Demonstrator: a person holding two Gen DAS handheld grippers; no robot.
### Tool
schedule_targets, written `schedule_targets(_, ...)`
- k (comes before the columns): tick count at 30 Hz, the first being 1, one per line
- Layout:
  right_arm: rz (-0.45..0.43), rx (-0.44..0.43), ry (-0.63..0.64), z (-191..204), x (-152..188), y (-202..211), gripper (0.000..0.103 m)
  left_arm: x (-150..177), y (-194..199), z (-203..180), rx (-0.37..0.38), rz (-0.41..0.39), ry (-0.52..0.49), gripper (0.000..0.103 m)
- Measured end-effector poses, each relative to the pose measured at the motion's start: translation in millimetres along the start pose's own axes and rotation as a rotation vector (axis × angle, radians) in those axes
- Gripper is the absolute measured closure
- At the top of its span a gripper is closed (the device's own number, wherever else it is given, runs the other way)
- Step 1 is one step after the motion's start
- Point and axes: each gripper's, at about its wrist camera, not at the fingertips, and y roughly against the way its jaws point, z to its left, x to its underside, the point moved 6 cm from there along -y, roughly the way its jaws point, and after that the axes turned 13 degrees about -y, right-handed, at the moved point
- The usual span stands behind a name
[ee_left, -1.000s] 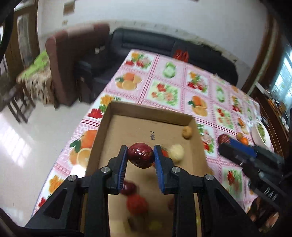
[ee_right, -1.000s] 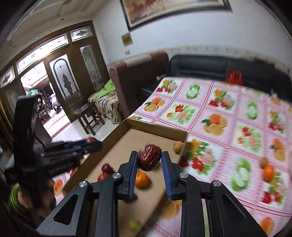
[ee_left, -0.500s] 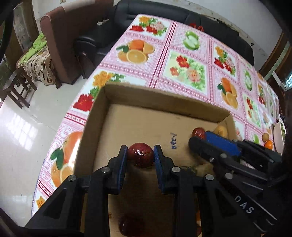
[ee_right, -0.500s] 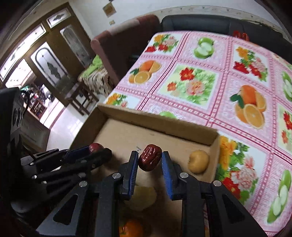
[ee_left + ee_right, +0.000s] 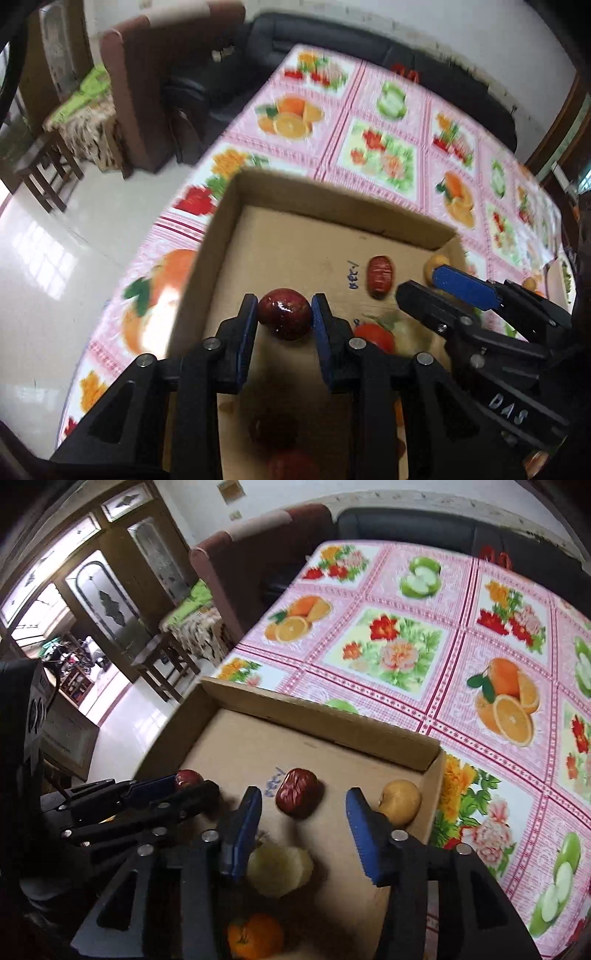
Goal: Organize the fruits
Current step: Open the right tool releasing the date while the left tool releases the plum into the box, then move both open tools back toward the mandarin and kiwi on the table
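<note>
My left gripper (image 5: 284,317) is shut on a round dark red fruit (image 5: 284,318), held low over the floor of the cardboard box (image 5: 332,206). It shows from the side in the right wrist view (image 5: 188,778). My right gripper (image 5: 303,823) is open and empty. A wrinkled red date (image 5: 298,793) lies on the box floor just beyond its fingers; it also shows in the left wrist view (image 5: 380,276). The right gripper appears in the left wrist view (image 5: 428,284) to the right.
The box (image 5: 321,720) also holds a tan round fruit (image 5: 400,802) in the far right corner, a pale yellow fruit (image 5: 279,864), an orange (image 5: 255,938) and a red fruit (image 5: 375,336). The fruit-print tablecloth (image 5: 406,646) lies beyond. A sofa (image 5: 406,524) borders the table.
My right gripper opened and let the red date drop onto the box floor. My left gripper still holds its red fruit, staying low inside the box.
</note>
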Motion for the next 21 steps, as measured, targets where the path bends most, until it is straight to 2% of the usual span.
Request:
schedule_targets(3, -0.048, -0.01, 0.02, 1.9, 6.7, 25.8, 0.053, 7.4, 37.5, -0.8, -0.052, -0.141, 0.004, 0.07)
schedule_targets(6, -0.108, -0.018, 0.044, 1.2, 19.5, 54.5, 0.053, 16.8, 87.2, -7.2, -0.158, -0.349, -0.016, 0.052)
schedule_targets(7, -0.137, -0.013, 0.066, 0.7, 26.4, 66.3, 0.051, 18.7, 98.6, -7.4, -0.182, -0.397, -0.018, 0.048)
schedule_targets(10, -0.214, 0.019, 0.128, -1.0, 43.4, 94.5, 0.046, 28.6, 133.6, -17.1, -0.227, -0.545, -0.034, 0.044)
schedule_targets(17, -0.372, 0.104, 0.196, -20.5, 83.7, 170.5, 0.041, 42.5, 173.1, -43.8, -0.213, -0.666, -0.072, 0.043)
schedule_targets(21, -0.459, 0.147, 0.194, -33.6, 101.4, 211.4, 0.04, 51.4, 192.1, -68.9, -0.226, -0.745, -0.133, 0.042)
